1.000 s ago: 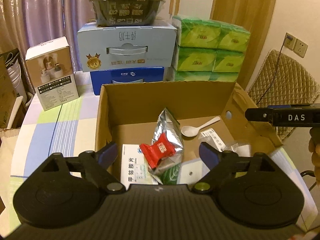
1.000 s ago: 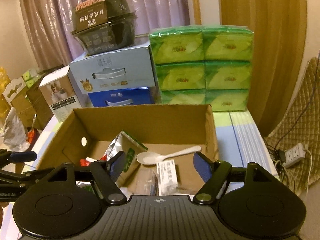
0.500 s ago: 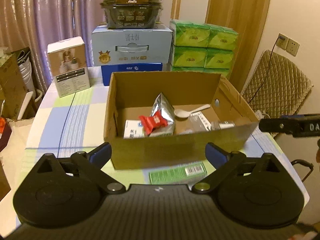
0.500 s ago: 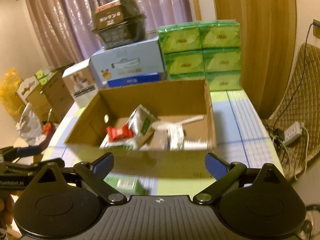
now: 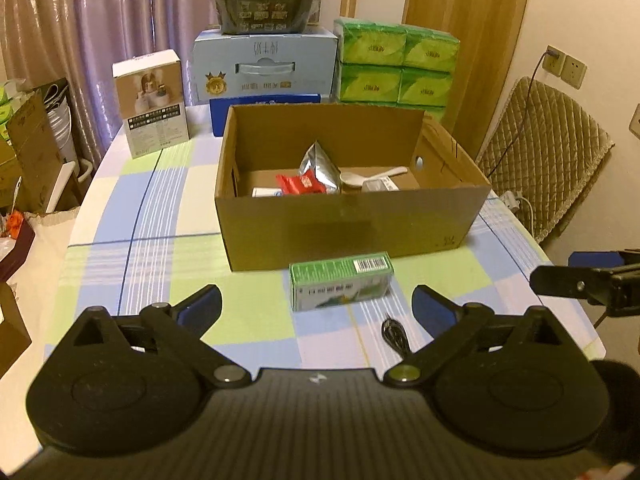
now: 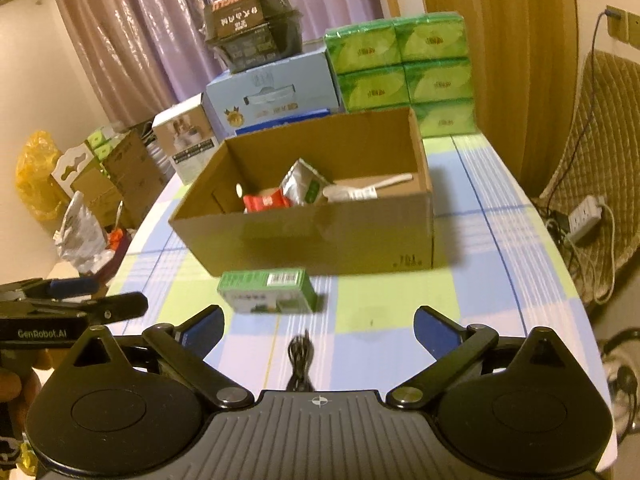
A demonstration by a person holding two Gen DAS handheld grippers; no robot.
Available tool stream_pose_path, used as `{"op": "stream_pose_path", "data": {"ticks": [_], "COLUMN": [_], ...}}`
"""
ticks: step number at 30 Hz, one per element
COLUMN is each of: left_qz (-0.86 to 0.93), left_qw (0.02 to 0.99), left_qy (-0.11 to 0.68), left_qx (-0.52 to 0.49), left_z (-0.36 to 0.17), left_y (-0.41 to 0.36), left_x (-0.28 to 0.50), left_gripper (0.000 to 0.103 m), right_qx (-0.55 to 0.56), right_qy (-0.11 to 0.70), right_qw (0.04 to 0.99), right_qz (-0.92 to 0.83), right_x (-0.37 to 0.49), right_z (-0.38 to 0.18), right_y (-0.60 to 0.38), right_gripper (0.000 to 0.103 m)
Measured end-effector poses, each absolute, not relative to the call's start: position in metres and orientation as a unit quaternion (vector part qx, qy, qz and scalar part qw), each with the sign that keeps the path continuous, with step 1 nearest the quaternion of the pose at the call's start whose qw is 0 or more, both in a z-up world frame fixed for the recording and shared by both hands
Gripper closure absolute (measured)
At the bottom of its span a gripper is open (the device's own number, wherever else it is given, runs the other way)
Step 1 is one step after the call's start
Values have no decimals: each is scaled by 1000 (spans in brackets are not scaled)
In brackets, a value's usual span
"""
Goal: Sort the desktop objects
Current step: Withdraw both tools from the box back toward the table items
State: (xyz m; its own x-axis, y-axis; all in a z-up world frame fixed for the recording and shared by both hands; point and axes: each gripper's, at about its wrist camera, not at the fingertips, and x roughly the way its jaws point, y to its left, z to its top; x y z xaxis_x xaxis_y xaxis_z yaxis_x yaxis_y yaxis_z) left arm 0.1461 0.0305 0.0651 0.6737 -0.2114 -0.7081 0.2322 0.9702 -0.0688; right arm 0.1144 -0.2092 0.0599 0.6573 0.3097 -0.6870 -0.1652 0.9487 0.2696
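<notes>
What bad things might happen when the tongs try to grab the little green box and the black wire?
1. The green box lies close against the cardboard box, so a finger of the open left tongs may bump that wall.
2. The black cable is thin and flat on the tablecloth; the open right tongs might slip off it or snag the cloth.

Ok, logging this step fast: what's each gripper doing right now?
Left gripper: open, holding nothing.
Right gripper: open, holding nothing.
</notes>
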Motion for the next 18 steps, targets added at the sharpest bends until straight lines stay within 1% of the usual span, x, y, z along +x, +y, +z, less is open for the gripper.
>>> {"op": "stream_pose_path", "data": {"ticks": [12,18], "left_qz": [-131,-138], "left_qw": [907,902], "left_qy": [401,409], "left_qx": [9,7], "left_z": [51,38], "left_y": [27,34], "left_x": [127,117], "left_gripper": [3,3], "right_qx": [89,35], "right_qy": [418,397], "right_qw": [895,908], "right_qz": [128,130], "right_x": [80,71], "right_z": [31,22], "right_y": [-213,-200], "right_gripper": [4,4]}}
